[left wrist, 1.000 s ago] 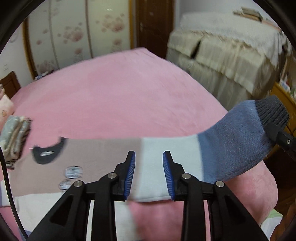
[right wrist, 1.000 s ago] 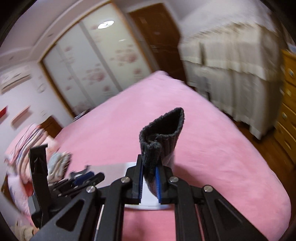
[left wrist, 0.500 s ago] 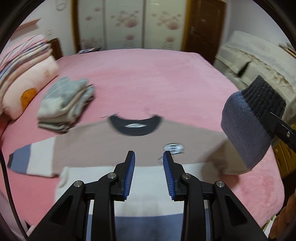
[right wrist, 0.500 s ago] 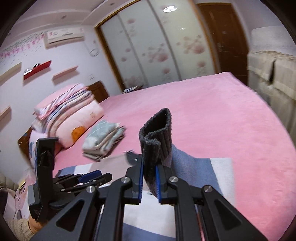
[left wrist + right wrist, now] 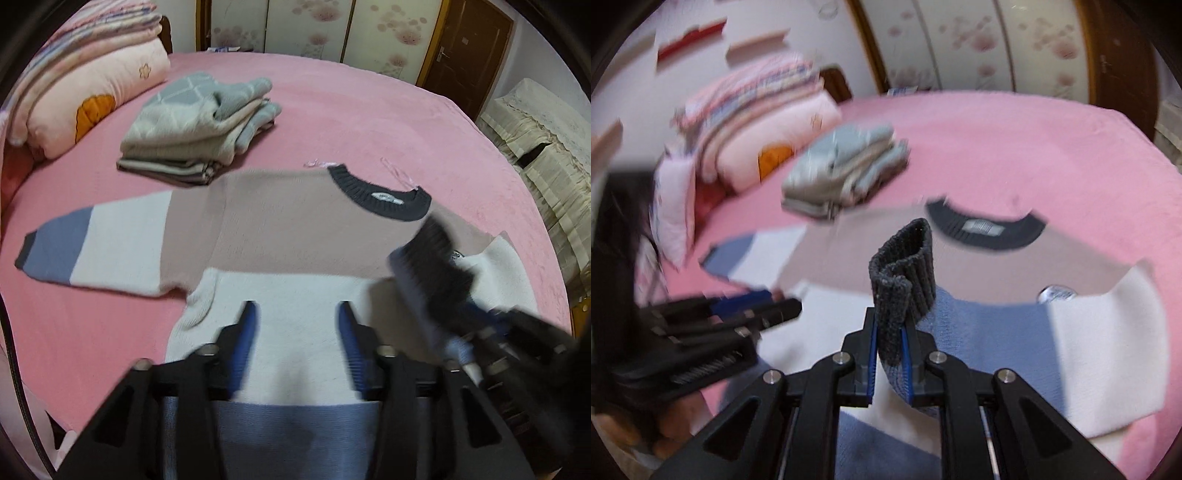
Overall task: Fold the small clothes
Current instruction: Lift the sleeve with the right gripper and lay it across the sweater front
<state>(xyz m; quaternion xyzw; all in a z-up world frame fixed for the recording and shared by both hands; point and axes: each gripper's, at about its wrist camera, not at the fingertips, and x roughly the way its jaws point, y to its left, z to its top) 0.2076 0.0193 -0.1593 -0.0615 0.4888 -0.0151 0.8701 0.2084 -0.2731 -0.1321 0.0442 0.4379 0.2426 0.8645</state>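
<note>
Both grippers have swung across the bed since a second ago, and our views now take in the whole sweater (image 5: 280, 236) instead of one stretched sleeve. We see our left gripper (image 5: 295, 332) over the white band of the knit, its blue-padded fingers (image 5: 245, 332) apart and opening, with nothing pinched between them. Our right gripper (image 5: 889, 341) has its fingers clamped on the ribbed charcoal cuff (image 5: 905, 262) of the right sleeve, which stands up as a soft tube and has been carried over the sweater's chest. The sweater lies face up on the fuzzy pink bedspread (image 5: 351, 107), its blocks running taupe, white and slate blue under a dark ribbed collar (image 5: 380, 195); the other sleeve (image 5: 96, 247) lies flat, stretched out sideways. Beyond it sits a folded stack of grey knits (image 5: 199, 125) (one with a pale diamond pattern), just beside a plump pink pillow (image 5: 92, 99).
</note>
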